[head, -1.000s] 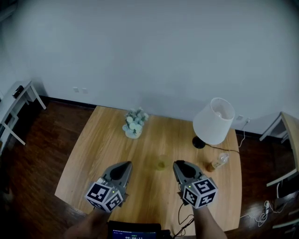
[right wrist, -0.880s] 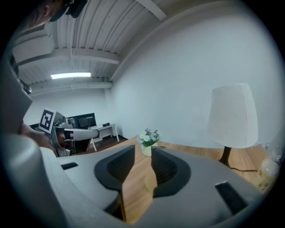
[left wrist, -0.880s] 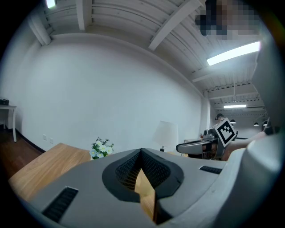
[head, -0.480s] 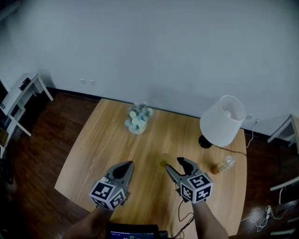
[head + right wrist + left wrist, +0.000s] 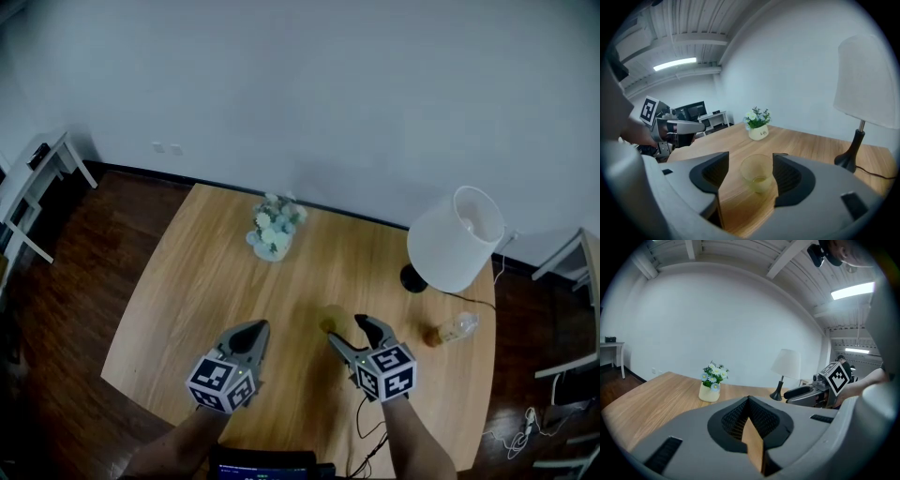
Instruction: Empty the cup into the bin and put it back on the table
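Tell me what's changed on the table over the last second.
The jaws of the right gripper have just been opening: shut a second ago, they now stand apart with the cup between them, not gripped. The left gripper stays shut and empty. The cup, flower pot, lamp and bottle keep their places on the table.

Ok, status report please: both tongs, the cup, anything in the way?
Left tongs shut, empty. Right tongs open, just opening, clear cup between the tips, untouched. Cup upright on table, little liquid inside. Nothing in the way; bin not seen.
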{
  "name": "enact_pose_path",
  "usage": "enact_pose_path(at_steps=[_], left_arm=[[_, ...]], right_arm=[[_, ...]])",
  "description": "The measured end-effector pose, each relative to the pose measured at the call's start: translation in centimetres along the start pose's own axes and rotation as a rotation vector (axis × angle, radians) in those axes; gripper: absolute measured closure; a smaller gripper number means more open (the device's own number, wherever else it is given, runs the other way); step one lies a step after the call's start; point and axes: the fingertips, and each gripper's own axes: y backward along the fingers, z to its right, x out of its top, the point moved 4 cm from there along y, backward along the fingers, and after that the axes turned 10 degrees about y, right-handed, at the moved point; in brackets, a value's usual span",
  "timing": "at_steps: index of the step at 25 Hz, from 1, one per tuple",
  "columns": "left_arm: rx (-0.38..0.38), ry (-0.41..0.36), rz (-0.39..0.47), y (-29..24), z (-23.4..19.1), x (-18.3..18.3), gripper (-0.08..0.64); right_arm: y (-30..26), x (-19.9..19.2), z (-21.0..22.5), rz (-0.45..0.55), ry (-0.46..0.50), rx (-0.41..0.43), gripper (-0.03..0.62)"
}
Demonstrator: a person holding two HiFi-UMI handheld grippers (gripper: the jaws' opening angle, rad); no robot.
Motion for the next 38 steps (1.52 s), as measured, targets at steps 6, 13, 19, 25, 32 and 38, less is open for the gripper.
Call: enact_pose_path(at_steps=[6,13,19,25,32,38], left_arm=[[0.025,0.013,-0.018,-1.3,-1.6,-1.5,0.569],[0.062,0.017,-0.072,-3.4,-3.5,-3.9,0.569],[0.069,0.026,-0.099,-4.3,-4.4,-5.1,0.569],[0.068,0.03,-0.113,-5.0,-4.8,-5.8,0.569],[0.068,0.037,-0.119,-5.4,-5.1,-6.3,0.569],[0.066,0.036,-0.119,-5.6,-5.5,-6.5,0.569]], right_arm=[[-2.4,-2.4,0.3,-0.061,0.002,0.004,0.253],[-4.3,-4.6,0.4,-0.096,-0.002,0.025,0.192],[-5.8,-5.9,0.4,-0.116,0.009,0.038,0.19],[-7.0,-6.5,0.4,-0.107,0.031,0.038,0.19],[-7.9,-6.7,0.4,-0.07,0.054,0.038,0.19],[-8.5,-6.6,0.3,0.024,0.077,0.015,0.19]])
